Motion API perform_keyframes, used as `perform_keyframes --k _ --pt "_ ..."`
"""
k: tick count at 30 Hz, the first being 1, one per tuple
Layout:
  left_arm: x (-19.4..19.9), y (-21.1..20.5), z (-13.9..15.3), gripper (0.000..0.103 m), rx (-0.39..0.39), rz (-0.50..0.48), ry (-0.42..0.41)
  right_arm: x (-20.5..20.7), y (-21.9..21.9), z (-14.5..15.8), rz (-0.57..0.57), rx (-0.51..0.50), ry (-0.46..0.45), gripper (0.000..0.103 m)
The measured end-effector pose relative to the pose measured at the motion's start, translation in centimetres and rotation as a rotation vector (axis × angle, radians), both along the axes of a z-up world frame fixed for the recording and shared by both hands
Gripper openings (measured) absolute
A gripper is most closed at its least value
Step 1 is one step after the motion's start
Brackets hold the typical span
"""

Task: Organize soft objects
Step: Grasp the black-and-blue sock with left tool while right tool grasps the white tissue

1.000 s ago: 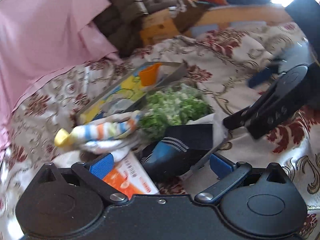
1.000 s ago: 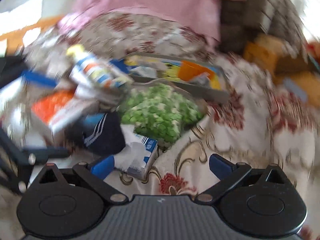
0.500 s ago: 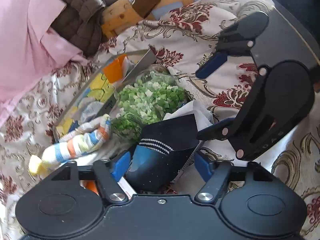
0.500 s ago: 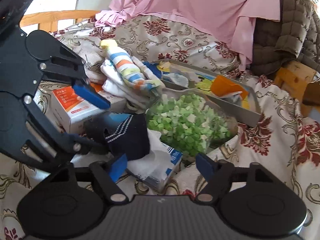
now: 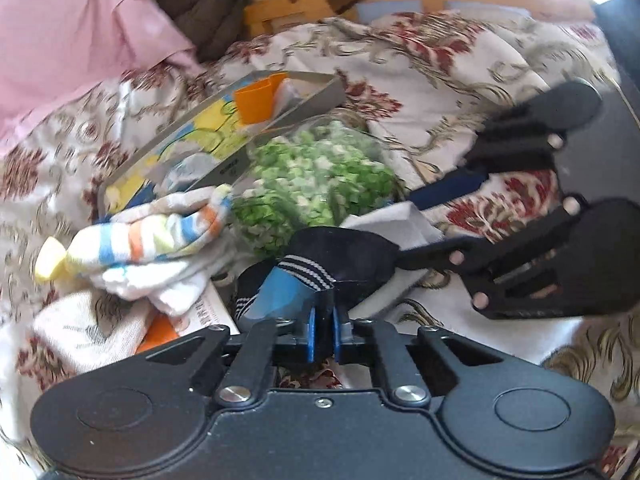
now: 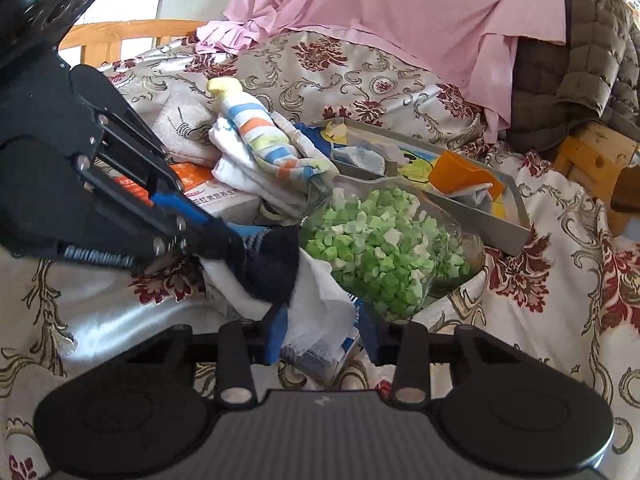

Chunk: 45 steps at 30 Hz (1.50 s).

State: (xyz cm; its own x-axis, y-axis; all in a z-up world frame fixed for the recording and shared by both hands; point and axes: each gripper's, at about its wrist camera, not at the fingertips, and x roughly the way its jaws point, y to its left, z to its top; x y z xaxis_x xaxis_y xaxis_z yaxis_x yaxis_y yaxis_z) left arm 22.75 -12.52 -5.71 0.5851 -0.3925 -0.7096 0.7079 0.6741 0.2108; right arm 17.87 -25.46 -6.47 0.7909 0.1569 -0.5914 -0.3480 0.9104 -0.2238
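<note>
Sock (image 5: 344, 256), navy, is pinched in my left tool (image 5: 323, 334), so it lifts clear. My right tool (image 6: 322, 336) has just been closing around the tissue pack (image 6: 320, 320) to steady it.

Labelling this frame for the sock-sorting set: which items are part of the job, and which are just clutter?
In play: dark blue sock, pinched by left gripper; striped sock; white socks; right gripper around tissue pack.

Clutter: green-bits bag, grey tray, orange box.
</note>
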Motion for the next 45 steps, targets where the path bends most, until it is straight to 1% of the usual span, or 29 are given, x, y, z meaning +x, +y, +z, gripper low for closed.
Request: perform_keyframes --k 3,5,7,10,13,15,20,23,24,26,28,31,35,38,39,40,41,42,45 --pt "0.7 0.8 0.4 0.005 -0.046 0.086 0.014 0.2 -0.2 0.0 -0.009 0.022 0.006 0.054" --pt "1.5 1.4 0.6 0.005 -0.080 0.157 0.037 0.4 -0.4 0.0 -0.012 0.050 0.014 0.055" --pt "2.4 1.9 0.7 0.005 -0.109 0.224 0.067 0.5 -0.5 0.0 -0.014 0.072 0.021 0.060" --pt "3.7 2.4 0.7 0.005 -0.147 0.294 0.110 0.7 -0.4 -0.1 -0.008 0.091 0.016 0.061" --pt "4.6 2.4 0.6 0.006 -0.148 0.313 0.121 0.8 -0.1 -0.2 0.009 0.100 0.005 0.062" --pt "4.9 2.2 0.5 0.013 -0.145 0.309 0.116 0.8 0.3 -0.3 0.023 0.095 -0.008 0.062" --pt "5.7 1.3 0.2 0.020 -0.136 0.288 0.119 1.2 0.9 -0.5 0.047 0.086 -0.028 0.062" --pt "6.4 1.0 0.1 0.025 -0.152 0.290 0.137 1.3 1.0 -0.6 0.057 0.088 -0.024 0.061" --pt "6.6 0.9 0.0 0.028 -0.157 0.288 0.145 1.2 1.0 -0.6 0.063 0.086 -0.024 0.060" --pt "7.2 0.5 -0.1 0.030 -0.164 0.283 0.173 1.1 1.2 -0.7 0.073 0.080 -0.021 0.057" --pt "7.8 0.3 -0.4 0.032 -0.166 0.286 0.193 1.2 1.2 -0.7 0.082 0.085 -0.013 0.050" --pt "8.9 0.2 -0.9 0.032 -0.176 0.304 0.246 1.2 1.3 -0.8 0.099 0.095 0.000 0.041" --pt "10.3 0.8 -1.5 0.033 -0.218 0.350 0.341 0.9 1.7 -0.8 0.126 0.078 0.004 0.032" --pt "10.6 1.3 -1.7 0.031 -0.253 0.365 0.377 0.7 1.9 -0.9 0.138 0.069 0.009 0.026" --pt "10.5 1.4 -1.8 0.031 -0.260 0.370 0.383 0.6 2.0 -0.9 0.142 0.066 0.011 0.023" --pt "10.5 1.4 -1.8 0.030 -0.264 0.377 0.387 0.6 2.0 -0.8 0.145 0.063 0.013 0.019" --pt "10.5 1.4 -1.8 0.027 -0.266 0.382 0.390 0.5 2.1 -0.8 0.148 0.060 0.015 0.017" --pt "10.5 1.4 -1.8 0.021 -0.267 0.388 0.393 0.4 2.1 -0.8 0.150 0.057 0.015 0.014" --pt "10.3 1.4 -1.6 0.011 -0.268 0.409 0.394 0.3 2.2 -0.7 0.151 0.038 0.008 0.010"
